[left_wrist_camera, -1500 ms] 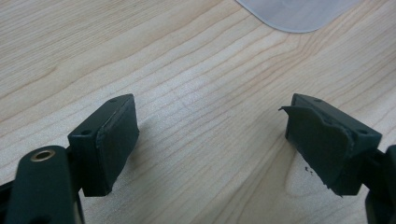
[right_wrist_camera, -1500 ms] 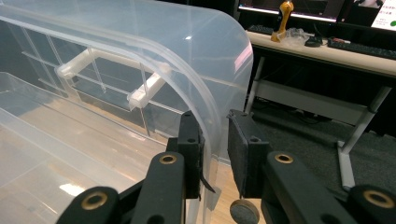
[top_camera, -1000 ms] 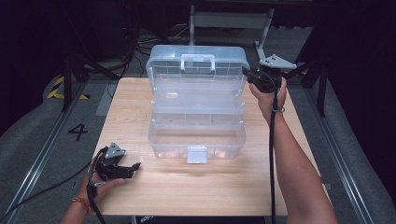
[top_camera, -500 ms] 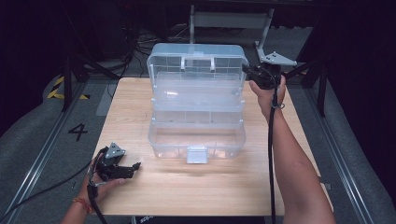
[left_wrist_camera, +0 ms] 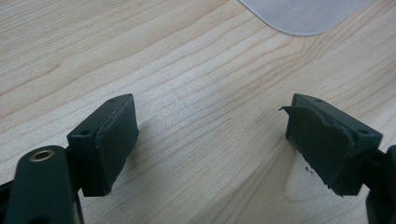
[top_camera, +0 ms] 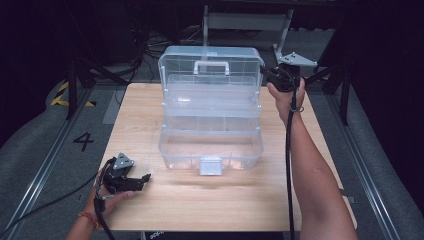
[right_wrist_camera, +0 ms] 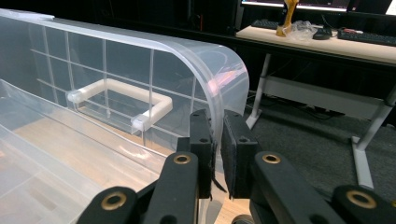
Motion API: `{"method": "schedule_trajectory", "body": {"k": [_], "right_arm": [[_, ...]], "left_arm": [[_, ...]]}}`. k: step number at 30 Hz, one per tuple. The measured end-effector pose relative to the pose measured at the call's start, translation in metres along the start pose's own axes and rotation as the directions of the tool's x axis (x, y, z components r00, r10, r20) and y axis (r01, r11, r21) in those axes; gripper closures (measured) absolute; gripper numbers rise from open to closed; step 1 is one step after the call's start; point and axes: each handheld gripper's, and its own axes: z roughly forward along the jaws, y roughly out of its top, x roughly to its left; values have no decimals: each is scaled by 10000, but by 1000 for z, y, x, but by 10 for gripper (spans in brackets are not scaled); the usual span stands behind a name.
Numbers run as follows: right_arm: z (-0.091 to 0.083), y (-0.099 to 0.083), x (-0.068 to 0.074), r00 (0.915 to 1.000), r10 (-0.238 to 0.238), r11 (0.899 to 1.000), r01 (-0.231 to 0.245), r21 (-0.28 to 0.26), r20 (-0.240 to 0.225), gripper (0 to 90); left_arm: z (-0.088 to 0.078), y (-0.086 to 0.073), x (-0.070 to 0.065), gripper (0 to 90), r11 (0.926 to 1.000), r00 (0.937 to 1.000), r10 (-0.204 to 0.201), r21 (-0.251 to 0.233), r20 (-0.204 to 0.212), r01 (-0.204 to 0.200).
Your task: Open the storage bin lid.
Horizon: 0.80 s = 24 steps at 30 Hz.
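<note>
In the high view, a clear plastic box (top_camera: 211, 125) stood open in the middle of the wooden table (top_camera: 210, 200). Its lid (top_camera: 210, 62) was raised upright at the far side, with a white handle (top_camera: 211, 66) on it. The stepped trays and the bottom compartment looked empty, but the clear walls made this hard to judge. The right gripper (top_camera: 265, 74) was at the right edge of the lid. The left gripper (top_camera: 145, 178) lay low near the left front corner of the table, well apart from the box.

In the left gripper view, the jaws stood wide open over bare wood, with nothing between them. A corner of the box (left_wrist_camera: 303, 14) was cut off at the top.

In the right gripper view, the jaws had just been closing and pinched the thin lid (right_wrist_camera: 140, 70) edge between the pads (right_wrist_camera: 205, 154). The handle (right_wrist_camera: 119, 100) showed blurred through the plastic.
</note>
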Motion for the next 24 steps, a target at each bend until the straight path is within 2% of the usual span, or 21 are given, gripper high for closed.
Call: {"method": "schedule_trajectory", "body": {"k": [4, 11, 15, 24], "right_arm": [[4, 0, -3, 9997, 241, 9997, -241, 32, -30, 839], [8, 0, -5, 9994, 339, 9994, -339, 65, -54, 839], [10, 3, -6, 9996, 272, 9994, -270, 221, -67, 839], [20, 6, -10, 9996, 286, 9980, -285, 572, -17, 831]], "left_arm": [[0, 0, 0, 173, 10000, 10000, -1, -2, 1, 1], [0, 0, 0, 173, 10000, 10000, 14, -13, 0, -14], [0, 0, 0, 172, 10000, 10000, -18, -9, 2, 18], [0, 0, 1, 173, 9997, 9997, 225, -6, 94, -225]]}}
